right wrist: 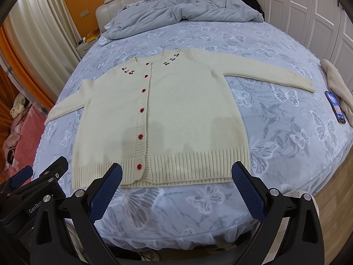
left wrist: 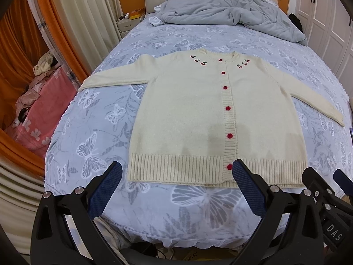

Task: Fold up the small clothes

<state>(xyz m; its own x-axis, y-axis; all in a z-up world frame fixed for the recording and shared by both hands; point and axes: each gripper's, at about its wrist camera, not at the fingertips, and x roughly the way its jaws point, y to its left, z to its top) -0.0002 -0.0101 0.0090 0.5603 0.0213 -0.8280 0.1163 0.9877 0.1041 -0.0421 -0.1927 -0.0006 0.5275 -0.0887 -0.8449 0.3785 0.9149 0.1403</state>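
A cream knit cardigan [left wrist: 189, 110] with red buttons and cherry embroidery lies flat and buttoned on the bed, both sleeves spread out sideways; it also shows in the right wrist view [right wrist: 187, 110]. My left gripper [left wrist: 177, 166] is open and empty, held just before the ribbed hem. My right gripper [right wrist: 176, 167] is open and empty, also near the hem, to the right of the left one. The right gripper's side shows at the left view's edge [left wrist: 320, 187]; the left gripper's side shows in the right view [right wrist: 44, 176].
The bed sheet [left wrist: 110, 114] is blue with white butterflies. A rumpled grey duvet [left wrist: 220, 8] lies at the headboard. A phone [right wrist: 335, 106] and a beige cloth [right wrist: 337, 86] lie at the bed's right edge. Pink bedding [left wrist: 42, 110] sits left of the bed.
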